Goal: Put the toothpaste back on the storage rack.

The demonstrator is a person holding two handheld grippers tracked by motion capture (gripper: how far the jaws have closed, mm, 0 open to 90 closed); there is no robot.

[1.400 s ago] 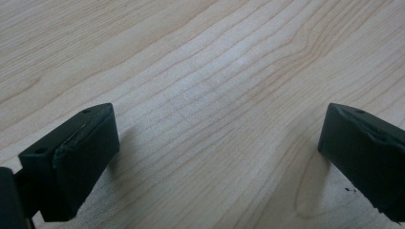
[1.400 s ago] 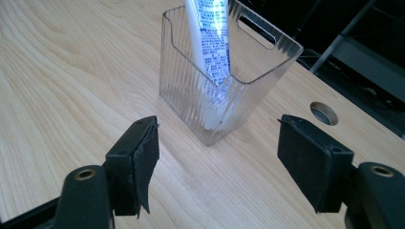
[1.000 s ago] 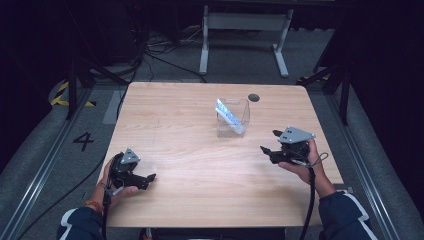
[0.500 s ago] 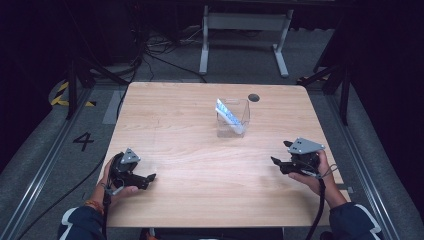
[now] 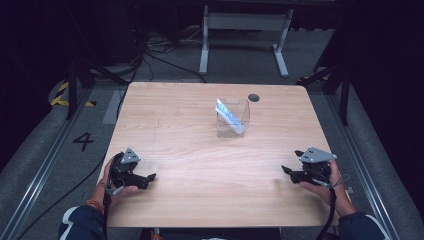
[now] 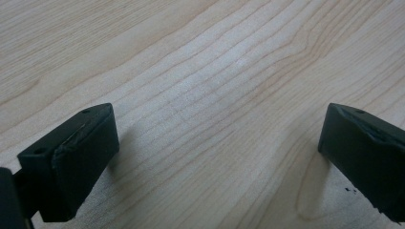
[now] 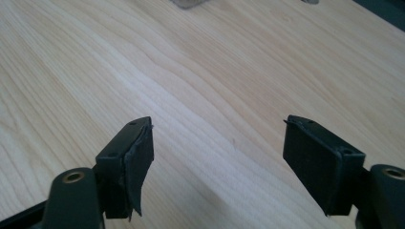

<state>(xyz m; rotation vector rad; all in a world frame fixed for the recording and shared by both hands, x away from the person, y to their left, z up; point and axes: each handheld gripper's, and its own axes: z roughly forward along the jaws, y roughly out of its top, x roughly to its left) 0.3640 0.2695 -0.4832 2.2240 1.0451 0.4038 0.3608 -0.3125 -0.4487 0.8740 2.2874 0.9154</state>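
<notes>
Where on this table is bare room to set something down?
Most of the table is bare: the left half, and the near strip between the left gripper and right gripper. Occupied: the clear box with its card, far centre.

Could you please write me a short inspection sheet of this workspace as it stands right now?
Surface: light wooden table, bare apart from one container; dark round hole near its far edge.
Job's things: clear plastic box past the table's middle, with a blue-and-white packet leaning inside it.
Clutter: nothing seen on the table.
Grippers: left gripper near the front left corner, jaws wide apart, nothing between them; right gripper near the front right edge, jaws apart, nothing between them.
Cables: black cable trailing from the right gripper; loose cables on the floor beyond.
Surroundings: grey floor, white frame, number 4 marking.
</notes>
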